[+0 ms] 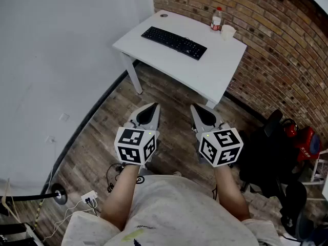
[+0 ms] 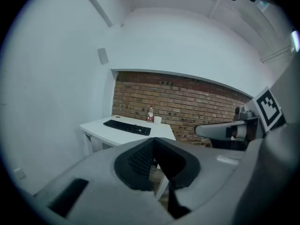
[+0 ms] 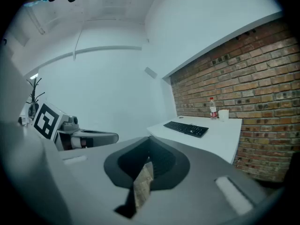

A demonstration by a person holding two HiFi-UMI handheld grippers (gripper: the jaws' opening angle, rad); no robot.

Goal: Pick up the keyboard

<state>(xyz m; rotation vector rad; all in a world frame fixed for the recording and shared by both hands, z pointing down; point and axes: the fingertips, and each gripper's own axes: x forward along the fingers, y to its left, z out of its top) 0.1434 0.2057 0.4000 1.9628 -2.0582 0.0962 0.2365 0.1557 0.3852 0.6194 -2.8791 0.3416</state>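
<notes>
Covering the ground: wood-plank floor (image 1: 102,147), with a white power strip (image 1: 89,196) and loose cables at its lower left.
Walls: a brick wall (image 1: 277,45) runs behind the table; a plain white wall (image 1: 61,35) stands to the left.
Table: the white table (image 1: 215,70) stands in the corner where the two walls meet, well ahead of the person.
Chair: a black chair (image 1: 266,158) is on the right, near the person's right arm.
Left hand-held gripper (image 1: 152,106): held out over the floor, aimed slightly down toward the table, jaws pressed together with nothing between them.
Right hand-held gripper (image 1: 197,108): level beside the left one, jaws likewise together and empty.
Keyboard (image 1: 174,42): black, lying flat on the table, well apart from both grippers.
Bottle (image 1: 217,18): clear with a red cap, upright at the table's edge by the brick wall.
Cup (image 1: 228,32): white, just beside the bottle.
</notes>
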